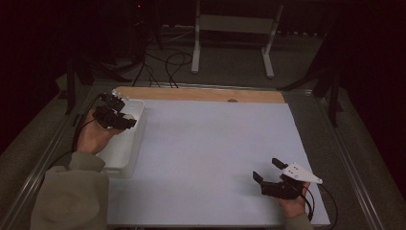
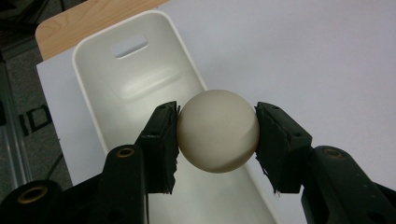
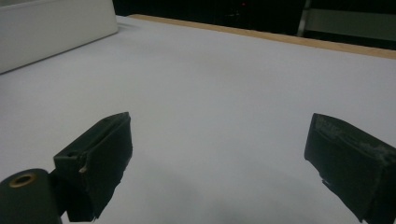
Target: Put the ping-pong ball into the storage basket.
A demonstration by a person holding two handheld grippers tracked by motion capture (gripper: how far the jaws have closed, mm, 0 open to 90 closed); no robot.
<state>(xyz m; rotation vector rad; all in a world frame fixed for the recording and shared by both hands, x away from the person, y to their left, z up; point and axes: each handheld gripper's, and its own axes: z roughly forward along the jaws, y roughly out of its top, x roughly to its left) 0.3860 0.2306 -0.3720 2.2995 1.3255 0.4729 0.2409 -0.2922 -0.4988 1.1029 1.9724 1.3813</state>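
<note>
**Ball held over tray — placement step in hand**

Landmark: the white tray (image 1: pixel 128 154), a long shallow bin at the left edge of the white table sheet (image 1: pixel 210 158), its long axis running from the person's side toward the far wooden strip (image 1: pixel 201 94).

Item 1. Right gripper (image 1: pixel 266 169). Nearest the person, well to the right of the tray, low over the bare sheet. Its jaws stand wide apart with nothing between them; in the right gripper view they frame plain sheet, with the tray's side wall far off at upper left. Idle, by the look of it.

Item 2. Left gripper (image 2: pixel 217 128). Above the tray, over its far half as the high view shows it. Its pads are clamped on the ball from two opposite sides.

Item 3. Ball (image 2: pixel 217 130). Cream, smooth, round; held clear of the tray floor, directly over the tray's hollow. Being a sphere it has no long axis and points no way; any grip line through its middle serves alike.

Item 4. Tray interior. Empty where it can be seen, with a slot handle (image 2: pixel 130 45) at the far end.

Step, as judged: carry finished or nearly so, release pending. The next move seems to call for lowering the ball close to the tray floor before parting the jaws, since a round thing dropped from height may bounce or roll along the tray's length.
</note>
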